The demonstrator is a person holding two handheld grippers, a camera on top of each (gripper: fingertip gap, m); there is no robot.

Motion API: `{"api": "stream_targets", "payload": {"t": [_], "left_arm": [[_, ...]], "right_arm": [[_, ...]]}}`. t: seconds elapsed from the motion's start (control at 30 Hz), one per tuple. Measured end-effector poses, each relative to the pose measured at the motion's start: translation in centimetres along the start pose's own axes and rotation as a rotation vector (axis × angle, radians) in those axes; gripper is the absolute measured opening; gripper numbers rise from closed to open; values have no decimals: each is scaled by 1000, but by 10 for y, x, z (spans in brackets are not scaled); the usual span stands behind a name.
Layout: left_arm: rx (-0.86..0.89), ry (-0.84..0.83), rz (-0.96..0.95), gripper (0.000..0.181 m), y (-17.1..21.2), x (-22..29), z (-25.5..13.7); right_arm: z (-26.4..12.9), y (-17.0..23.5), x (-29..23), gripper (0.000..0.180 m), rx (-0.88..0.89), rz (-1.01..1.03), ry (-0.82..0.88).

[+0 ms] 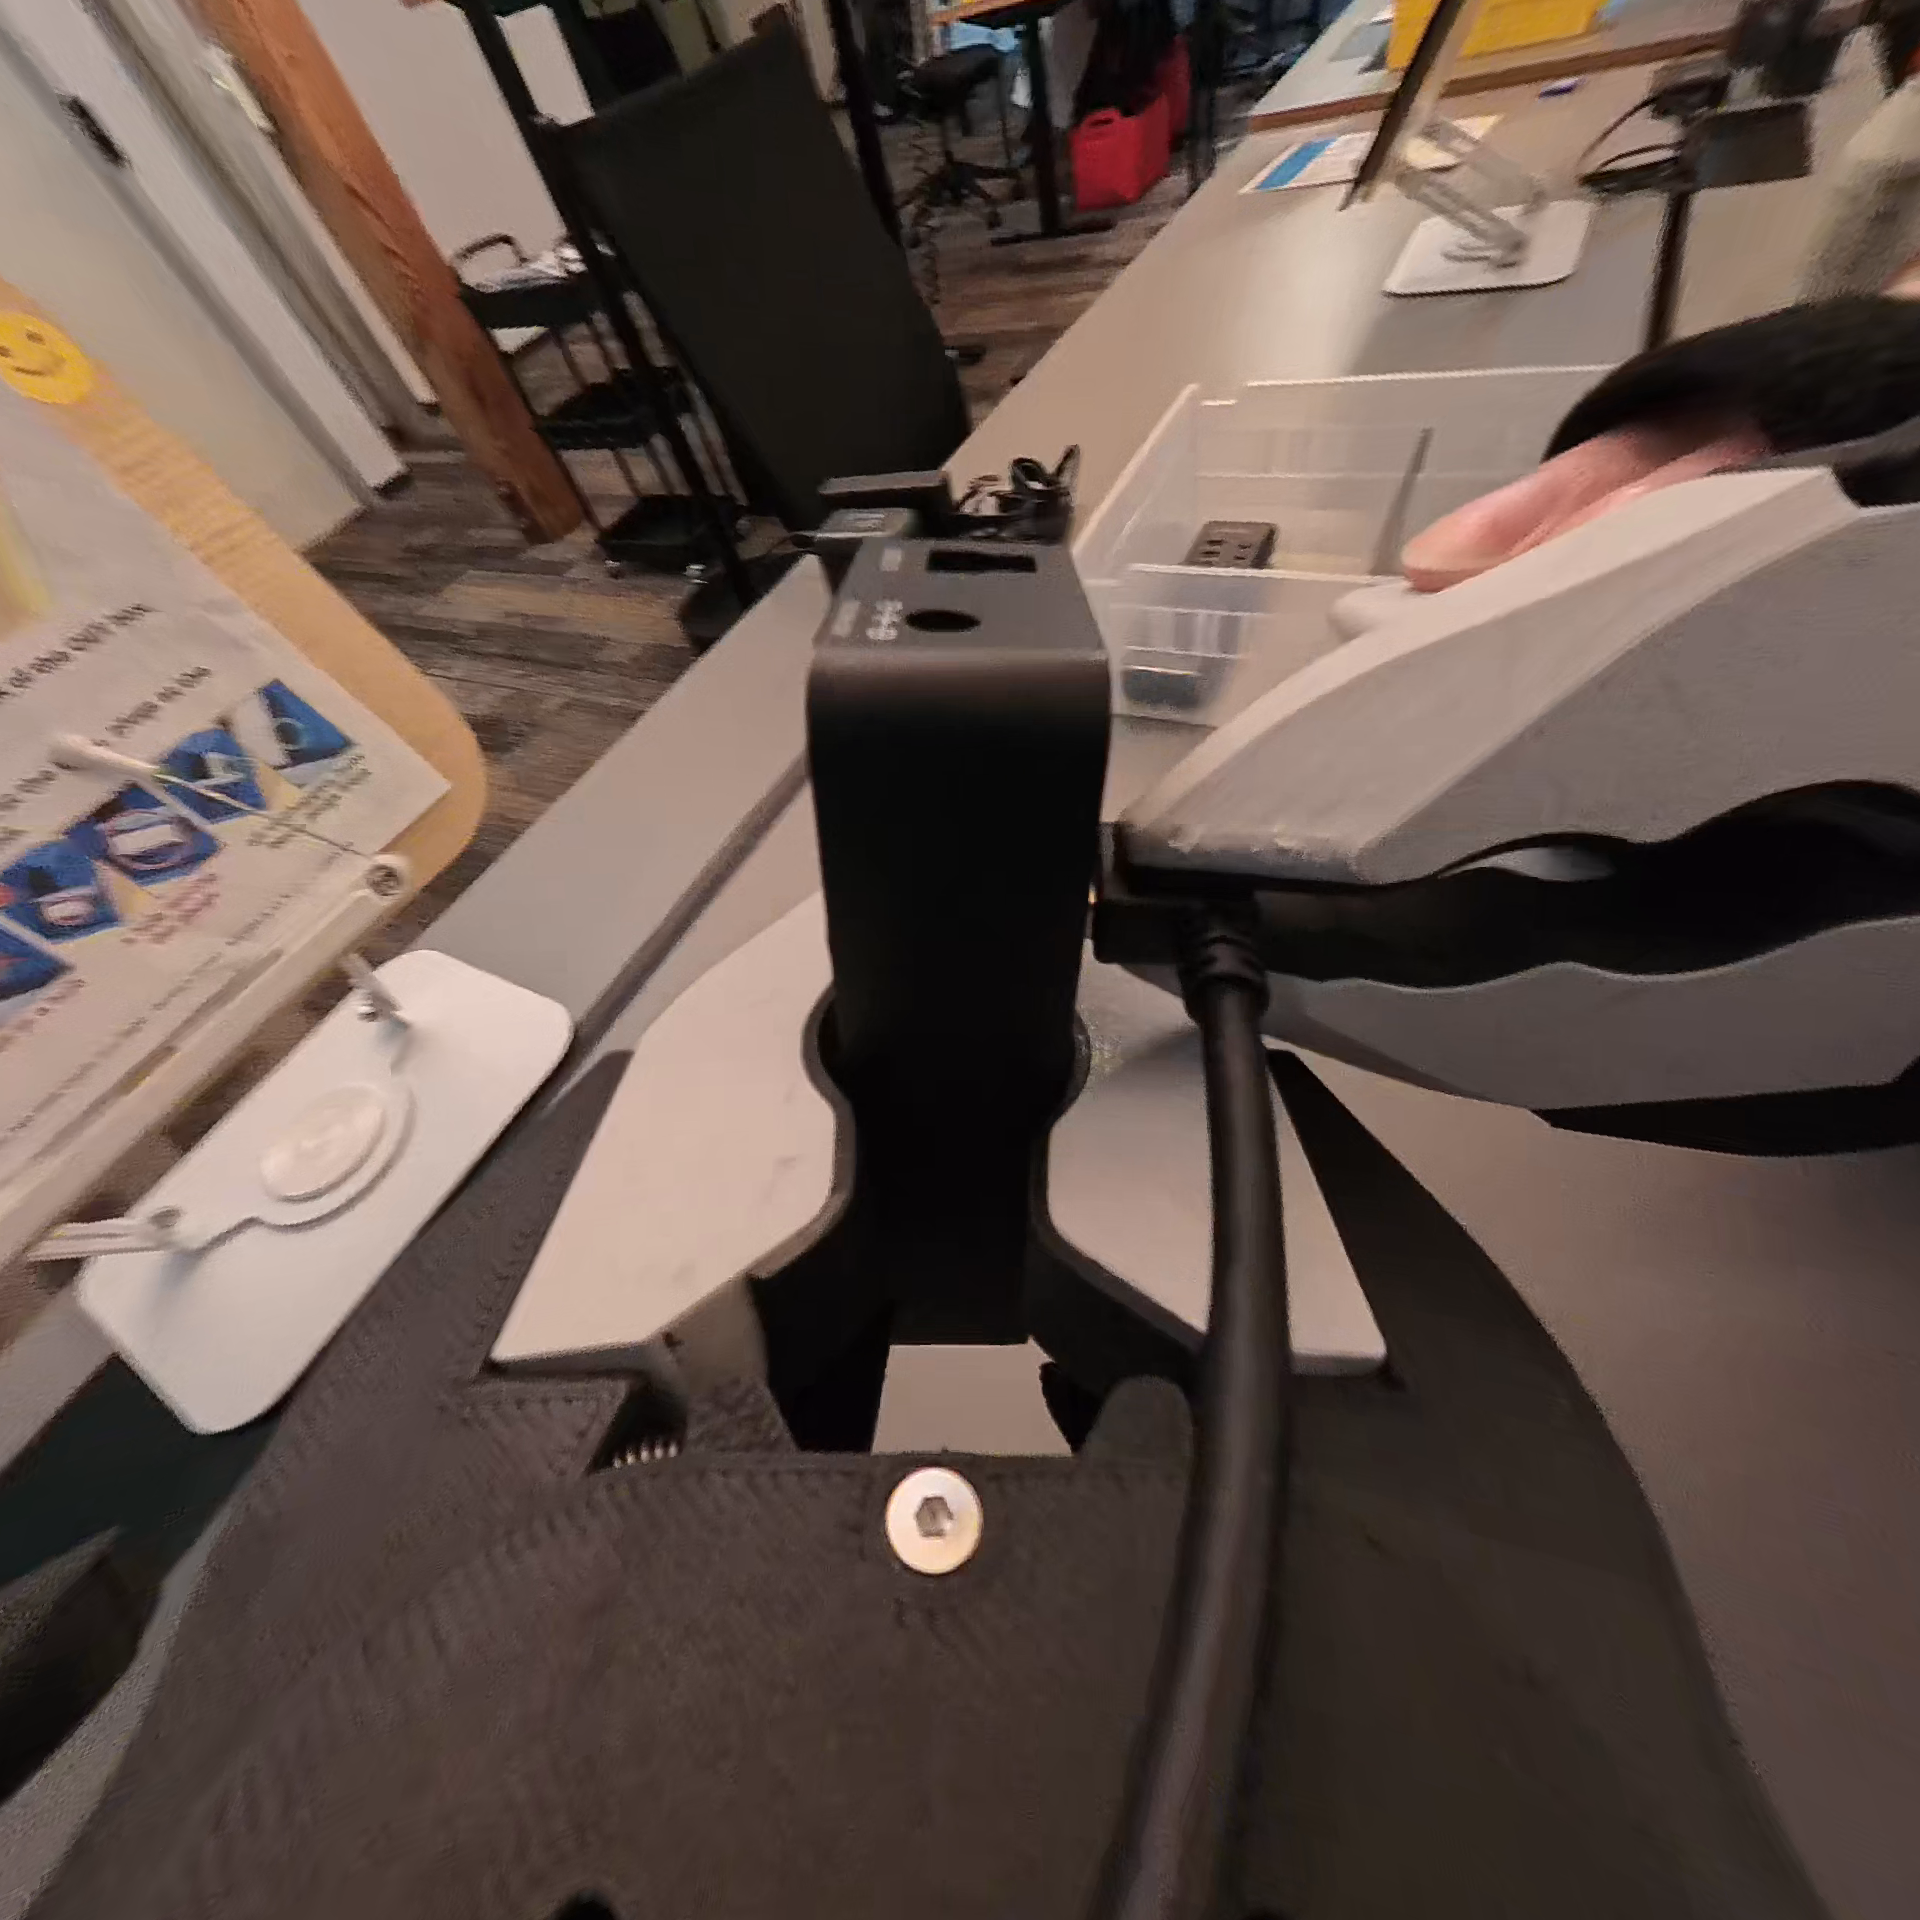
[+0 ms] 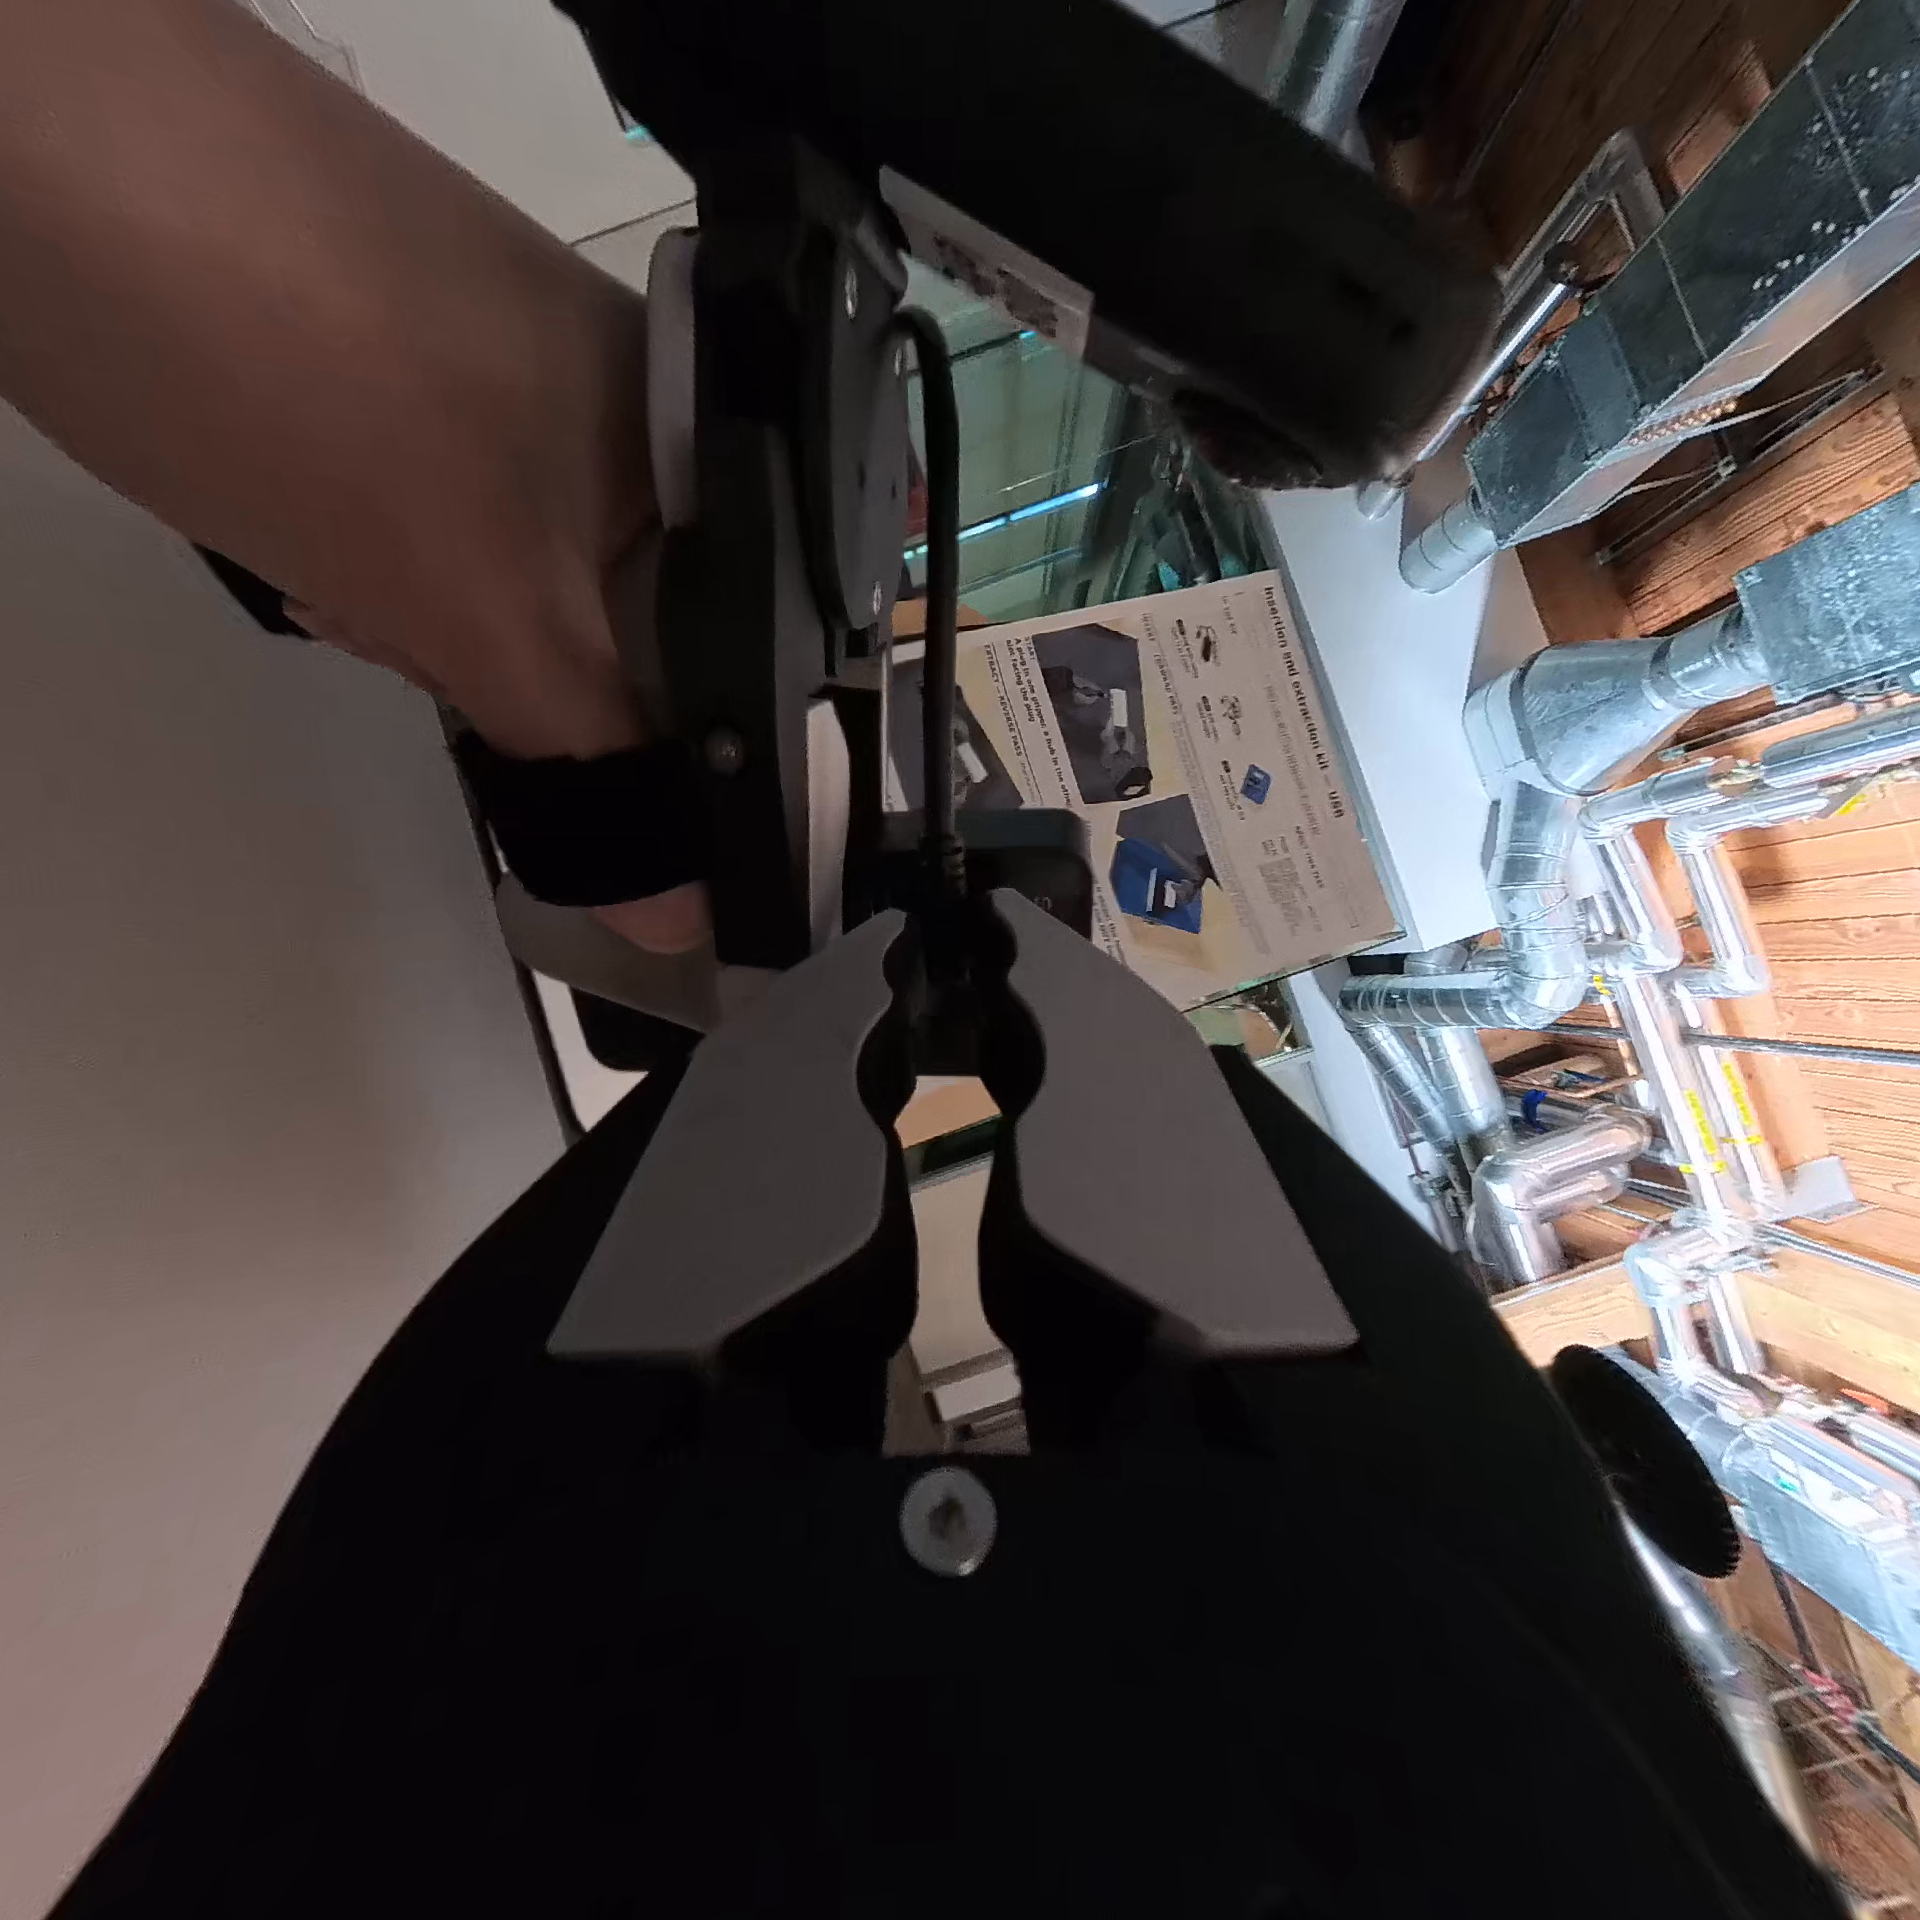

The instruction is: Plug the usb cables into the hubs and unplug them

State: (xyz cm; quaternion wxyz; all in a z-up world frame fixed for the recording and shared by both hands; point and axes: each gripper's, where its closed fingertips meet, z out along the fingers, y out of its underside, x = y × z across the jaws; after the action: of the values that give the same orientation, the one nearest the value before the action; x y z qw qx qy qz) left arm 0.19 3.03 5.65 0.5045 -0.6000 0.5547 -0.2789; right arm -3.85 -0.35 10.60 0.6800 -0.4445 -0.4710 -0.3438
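1. Both sets of jaws are closed on something: the left gripper (image 1: pixel 951 1049) clamps one tall black rectangular USB hub (image 1: pixel 956 831) upright between its two grey fingers (image 1: pixel 717 1122), and the right gripper (image 2: pixel 948 966) pinches one black USB plug (image 2: pixel 940 987) between its two grey wavy-edged fingers (image 2: pixel 748 1143).
2. In the left wrist view the right gripper comes in from the right, its tip against the right side of the black hub, where the plug (image 1: pixel 1143 914) meets the hub's edge; whether it is fully seated cannot be told.
3. One thick black cable (image 1: pixel 1236 1195) hangs from that plug down past the left gripper's body.
4. The hub's top face shows two openings, one rectangular and one round, with small pale print beside them too blurred to make out.
5. One clear plastic divided bin (image 1: pixel 1278 520) sits on the grey table (image 1: pixel 1195 270) behind the hub, with one further black hub (image 1: pixel 1231 542) lying in it.
6. Two printed instruction sheets show: one on a white stand (image 1: pixel 312 1174) at the left with a yellow smiley sticker (image 1: pixel 42 358), and one instruction sheet (image 2: pixel 1195 790) seen beyond the right gripper. Both carry text and small photos.
7. One hand (image 2: pixel 499 582) grips the left gripper's handle under a black strap (image 2: pixel 582 810).
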Motion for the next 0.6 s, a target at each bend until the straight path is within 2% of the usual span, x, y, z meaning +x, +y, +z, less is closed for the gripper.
{"api": "stream_targets", "payload": {"t": [0.03,0.23,0.27,0.33,0.4,0.47,0.6], "left_arm": [[1,-17,11,29,0,-1,0],[-20,10,-2,29,3,-1,-1],[-14,49,-43,29,2,2,-2],[-19,-42,-179,29,13,-38,-13],[58,35,-295,28,11,-59,-39],[141,49,-257,28,-5,-61,-66],[73,-96,-125,28,-5,-68,-82]], "right_arm": [[0,1,0,8,-3,-22,9],[1,1,-3,8,-50,-114,32],[0,-1,-2,8,-37,-117,38],[-16,-24,7,8,92,-101,82],[-30,-37,25,8,84,-96,118],[-28,-24,33,9,-31,33,34],[-23,-6,43,9,-53,202,-37]]}}
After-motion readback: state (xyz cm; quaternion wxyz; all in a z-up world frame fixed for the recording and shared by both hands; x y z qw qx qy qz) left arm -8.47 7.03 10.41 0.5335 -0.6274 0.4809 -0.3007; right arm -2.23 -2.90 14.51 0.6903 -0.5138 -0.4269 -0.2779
